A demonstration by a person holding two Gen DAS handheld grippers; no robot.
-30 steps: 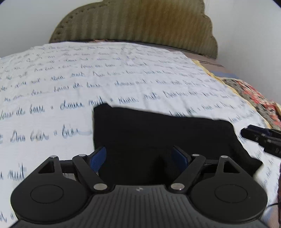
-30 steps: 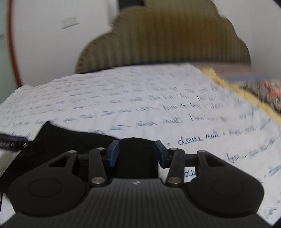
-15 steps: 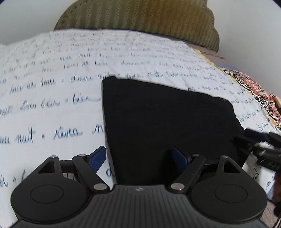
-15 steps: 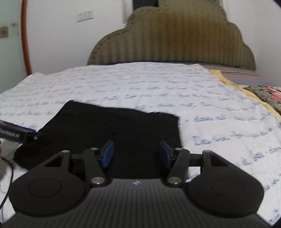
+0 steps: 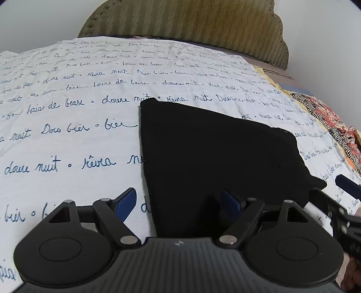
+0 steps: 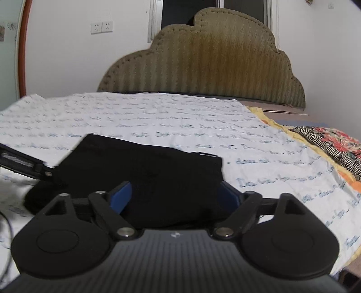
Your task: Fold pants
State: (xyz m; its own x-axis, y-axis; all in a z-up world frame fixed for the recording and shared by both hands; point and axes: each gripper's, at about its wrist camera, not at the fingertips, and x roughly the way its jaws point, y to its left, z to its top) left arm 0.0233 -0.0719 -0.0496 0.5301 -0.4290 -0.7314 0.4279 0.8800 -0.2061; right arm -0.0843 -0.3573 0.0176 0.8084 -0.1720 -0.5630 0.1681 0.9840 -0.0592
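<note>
Bed sheet (image 5: 67, 157), white with script print, is spread wide. Black pants (image 5: 214, 157) are laid on it as a folded slab, near edge, long axis left-right. Right gripper (image 6: 173, 196): jaws have just been opening, now wide, nothing pinched, so the fold is judged released. Left gripper (image 5: 179, 202) is held open, empty, straddling the pants' left edge.

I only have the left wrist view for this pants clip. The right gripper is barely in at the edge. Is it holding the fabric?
Observer: No. The right gripper is open, its jaws just opened, hovering over the black pants.
Operator: Anything on the wall besides the headboard?
Observer: Yes, a white double socket left of the headboard.
Operator: And above the headboard?
Observer: A dark window.
</note>
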